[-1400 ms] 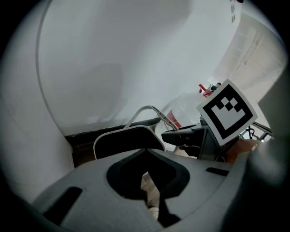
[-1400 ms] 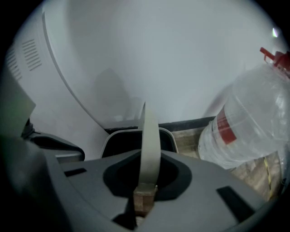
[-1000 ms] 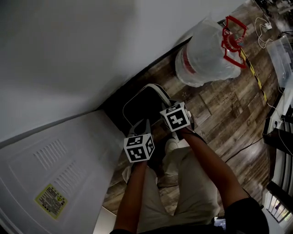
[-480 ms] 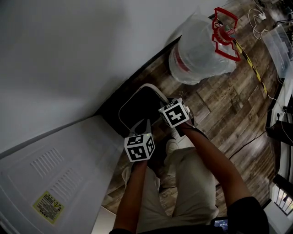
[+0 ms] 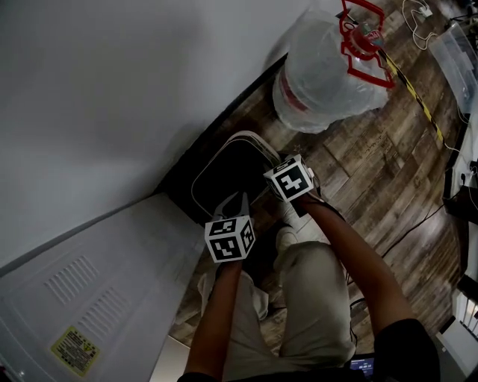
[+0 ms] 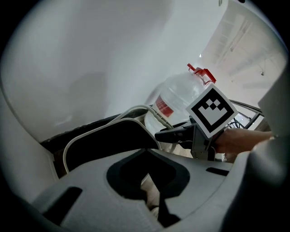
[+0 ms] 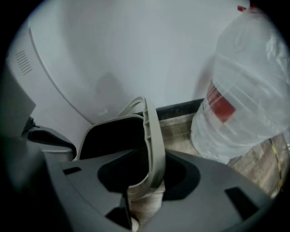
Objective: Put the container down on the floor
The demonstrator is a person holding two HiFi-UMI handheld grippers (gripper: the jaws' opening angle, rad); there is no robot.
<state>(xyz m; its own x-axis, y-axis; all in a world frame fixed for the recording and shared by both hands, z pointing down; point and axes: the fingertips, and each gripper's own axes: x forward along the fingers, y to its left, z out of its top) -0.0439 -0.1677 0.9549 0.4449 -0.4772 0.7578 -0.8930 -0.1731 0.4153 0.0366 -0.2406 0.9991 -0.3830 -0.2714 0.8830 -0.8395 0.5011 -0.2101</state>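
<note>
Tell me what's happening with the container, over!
Left gripper and right gripper shut on container rim. Container low beside wall, touchdown unclear. Water jug stands nearby, apart.

Indoor workroom, half domestic, half lab by the look of it. Wood-look plank floor [image 5: 373,171], plain white wall [image 5: 112,89] with a dark baseboard [image 5: 224,134].

A large water jug [image 5: 321,74] with a red handle [image 5: 364,41] stands on the floor near the wall. Close by is a white appliance casing [image 5: 97,298] with vent slots [image 5: 71,270] and a yellow label [image 5: 73,349], too small to read.

Loose cables [image 5: 414,11] trail over the planks, and a yellow-and-black striped strip [image 5: 418,101] runs across them. At the right edge are a clear plastic bin [image 5: 463,60] and dark racking [image 5: 463,186], dim and cropped.
</note>
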